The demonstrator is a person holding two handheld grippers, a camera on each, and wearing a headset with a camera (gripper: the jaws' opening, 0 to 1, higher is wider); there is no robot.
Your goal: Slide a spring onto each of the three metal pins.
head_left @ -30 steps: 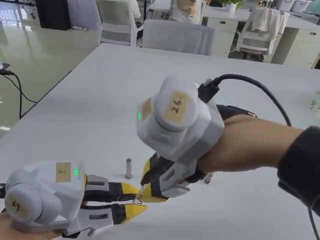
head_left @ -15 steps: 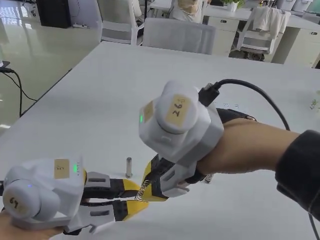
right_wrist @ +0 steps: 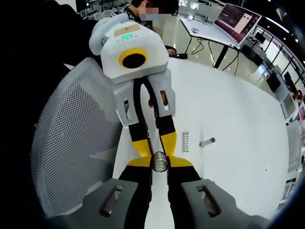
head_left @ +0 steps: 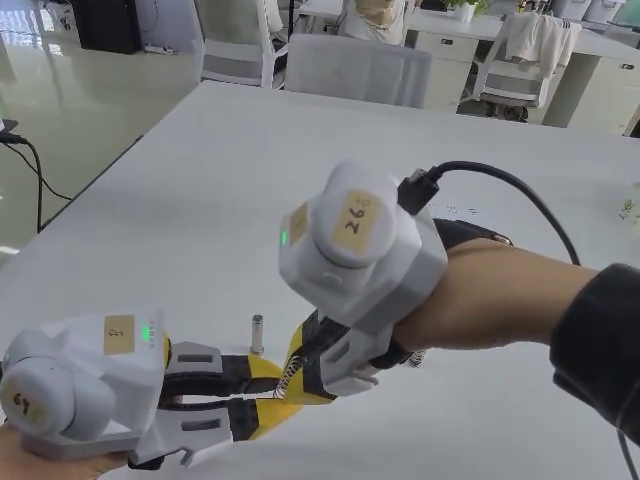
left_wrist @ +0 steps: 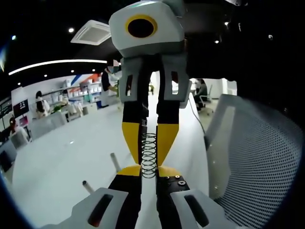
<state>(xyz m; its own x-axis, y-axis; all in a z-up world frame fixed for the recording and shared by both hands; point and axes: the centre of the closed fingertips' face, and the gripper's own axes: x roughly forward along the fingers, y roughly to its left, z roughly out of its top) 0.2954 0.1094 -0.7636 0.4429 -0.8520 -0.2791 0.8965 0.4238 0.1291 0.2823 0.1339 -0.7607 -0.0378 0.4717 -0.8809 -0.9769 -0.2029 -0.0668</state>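
Note:
A short metal spring [head_left: 288,375] hangs just above the white table [head_left: 200,200], pinched from both ends. My right gripper [head_left: 298,380] is shut along it, and in the right gripper view the spring [right_wrist: 160,161] shows end-on between my right gripper's [right_wrist: 160,164] tips. My left gripper [left_wrist: 149,171] faces it, shut on the spring's [left_wrist: 149,148] near end. One metal pin [head_left: 257,335] stands upright just behind the tips. The left gripper view shows two pins [left_wrist: 115,162] [left_wrist: 87,186] on the table. A loose spring [right_wrist: 186,141] lies beside a pin [right_wrist: 207,142].
Another loose spring [head_left: 418,355] peeks out beside the right hand. A black cable [head_left: 520,190] arcs from the right gripper over the forearm. A grey mesh chair [head_left: 355,70] stands at the table's far edge, with desks and chairs beyond it.
My left gripper has rolled slightly and drawn its tips onto the spring's end. The right gripper has stayed almost still with the spring.

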